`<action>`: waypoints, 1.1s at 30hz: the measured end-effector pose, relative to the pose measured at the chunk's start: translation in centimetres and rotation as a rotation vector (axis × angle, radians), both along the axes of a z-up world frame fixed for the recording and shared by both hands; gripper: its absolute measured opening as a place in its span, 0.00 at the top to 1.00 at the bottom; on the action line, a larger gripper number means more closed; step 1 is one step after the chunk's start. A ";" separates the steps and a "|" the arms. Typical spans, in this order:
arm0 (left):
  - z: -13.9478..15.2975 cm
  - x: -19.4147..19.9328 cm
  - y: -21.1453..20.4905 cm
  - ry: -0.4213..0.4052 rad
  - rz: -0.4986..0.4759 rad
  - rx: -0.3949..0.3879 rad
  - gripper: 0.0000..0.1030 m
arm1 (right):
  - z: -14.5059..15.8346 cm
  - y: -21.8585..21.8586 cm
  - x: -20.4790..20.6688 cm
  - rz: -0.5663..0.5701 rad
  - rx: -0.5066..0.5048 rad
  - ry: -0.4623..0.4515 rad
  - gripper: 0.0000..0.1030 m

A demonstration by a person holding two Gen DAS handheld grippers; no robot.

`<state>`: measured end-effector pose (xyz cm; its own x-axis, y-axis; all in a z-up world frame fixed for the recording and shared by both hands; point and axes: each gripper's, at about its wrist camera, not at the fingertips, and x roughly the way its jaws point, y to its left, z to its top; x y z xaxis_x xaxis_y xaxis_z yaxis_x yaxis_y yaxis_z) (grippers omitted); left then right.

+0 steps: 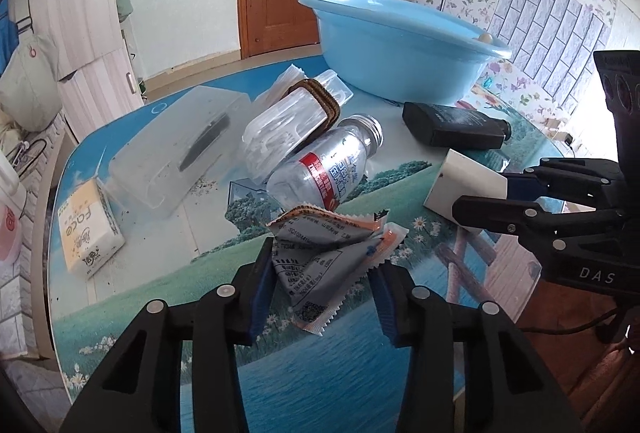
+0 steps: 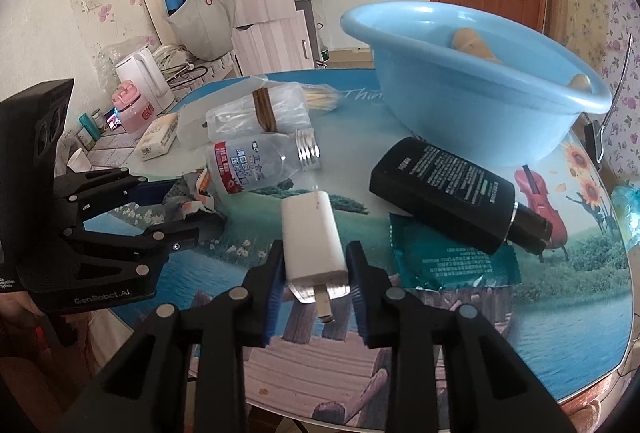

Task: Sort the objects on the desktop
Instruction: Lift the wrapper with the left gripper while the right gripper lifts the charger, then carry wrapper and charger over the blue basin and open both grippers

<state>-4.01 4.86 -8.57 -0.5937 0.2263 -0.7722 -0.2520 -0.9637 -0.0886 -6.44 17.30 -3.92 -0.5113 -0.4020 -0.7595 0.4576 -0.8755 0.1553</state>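
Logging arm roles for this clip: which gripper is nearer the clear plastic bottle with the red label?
Left. The left gripper, shut on crumpled snack wrappers, sits just in front of the bottle. The right gripper, holding a white charger block, is farther off to its right.

Basin (image 2: 460,105): light blue. Flat bottle (image 2: 444,189): black, small white print. Clear bottle (image 1: 320,169): red label, silver neck. Charger block (image 2: 314,237): white. Crumpled wrappers (image 1: 324,257): grey, orange edges. Sachet (image 2: 452,265): teal. Tissue pack (image 1: 86,225): yellow and white. Table (image 1: 320,373): printed lake-and-meadow scene, daisies, sunflowers. Gripper pads (image 1: 260,297): blue on black.
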 end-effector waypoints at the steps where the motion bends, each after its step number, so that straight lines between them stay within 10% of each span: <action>1: 0.1 0.1 0.0 0.002 0.002 0.000 0.59 | 0.1 0.0 0.1 0.002 0.004 0.004 0.73; 33: 9.3 -1.5 3.7 0.095 -0.045 0.077 0.59 | 8.4 5.0 -0.4 -0.112 -0.160 0.205 0.76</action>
<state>-5.50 8.53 0.77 -0.6516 0.3105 -0.6921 -0.3053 -0.9426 -0.1355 -6.80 22.33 4.49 -0.6958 -0.4413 -0.5666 0.3959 -0.8939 0.2101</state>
